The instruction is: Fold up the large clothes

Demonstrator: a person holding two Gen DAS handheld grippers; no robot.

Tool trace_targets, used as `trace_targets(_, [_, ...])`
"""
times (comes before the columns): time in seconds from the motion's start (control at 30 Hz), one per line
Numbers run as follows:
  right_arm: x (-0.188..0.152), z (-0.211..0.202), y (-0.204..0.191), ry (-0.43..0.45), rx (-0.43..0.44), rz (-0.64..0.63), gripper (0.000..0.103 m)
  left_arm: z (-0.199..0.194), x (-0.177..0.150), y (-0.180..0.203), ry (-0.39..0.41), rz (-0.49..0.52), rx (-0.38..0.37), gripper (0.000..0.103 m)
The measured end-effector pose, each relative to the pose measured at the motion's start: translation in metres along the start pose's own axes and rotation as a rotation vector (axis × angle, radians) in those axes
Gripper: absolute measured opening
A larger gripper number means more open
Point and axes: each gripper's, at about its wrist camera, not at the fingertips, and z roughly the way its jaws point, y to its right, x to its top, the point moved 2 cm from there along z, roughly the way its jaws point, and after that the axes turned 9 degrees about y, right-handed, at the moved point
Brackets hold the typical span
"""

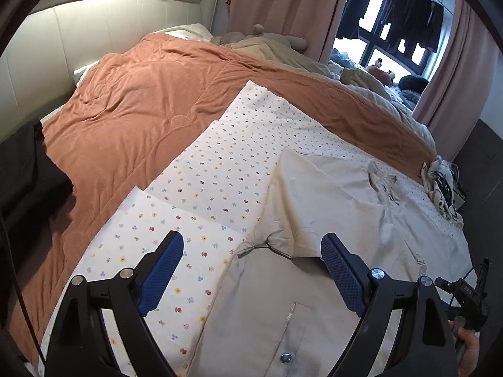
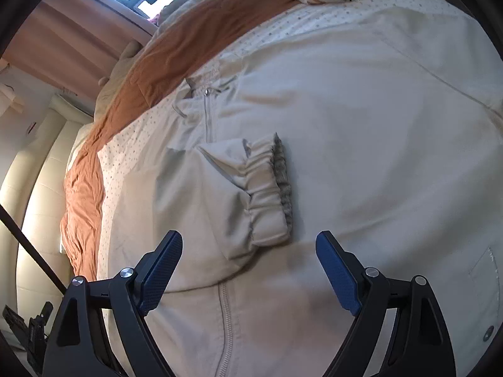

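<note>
Matt beige cloth jacket (image 2: 345, 125), smooth.

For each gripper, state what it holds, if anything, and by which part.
Nothing is held. The left gripper and the right gripper both stand open above the beige jacket; its folded sleeve cuff lies free.

A jacket (image 2: 345, 125) lies spread on a patterned sheet (image 1: 201, 169), which lies on a quilt (image 1: 132, 103) covering the bed (image 1: 405, 119). One sleeve (image 2: 220, 188) is folded across the jacket's front, its cuff (image 2: 270, 188) resting beside the zip (image 2: 208, 119). Past the jacket's collar (image 1: 383, 182), a small bag (image 1: 440, 185) sits at the bed's edge. A headboard (image 1: 78, 47) stands behind the quilt, curtains (image 1: 283, 3) and a window (image 1: 389, 37) beyond the bed's far side.
</note>
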Motion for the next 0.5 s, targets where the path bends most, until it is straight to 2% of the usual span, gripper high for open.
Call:
trace_targets(0.07, [0.004,0.009,-0.002,-0.017,-0.017,-0.044,0.080,0.007,0.004,0.007,-0.021,-0.001,-0.015,0.091])
trace_targets(0.23, [0.012,0.019,-0.013,-0.027,-0.082,-0.150,0.068,0.031,0.008,0.027,-0.058,0.070,-0.008,0.091])
trace_targets(0.37, [0.019,0.016,-0.015,-0.008,-0.105,-0.196,0.068,0.055,-0.005,0.030,-0.082,0.075,-0.002,0.091])
trace_targets(0.4, [0.018,0.016,-0.016,-0.009,-0.108,-0.205,0.068,0.061,-0.009,0.029,-0.097,0.071,-0.002,0.087])
trace_targets(0.43, [0.017,0.018,-0.018,-0.012,-0.107,-0.214,0.068,0.069,-0.013,0.028,-0.120,0.067,-0.002,0.076])
trace_targets(0.5, [0.018,0.022,-0.019,-0.020,-0.111,-0.236,0.068,0.081,-0.018,0.027,-0.147,0.067,0.001,0.071])
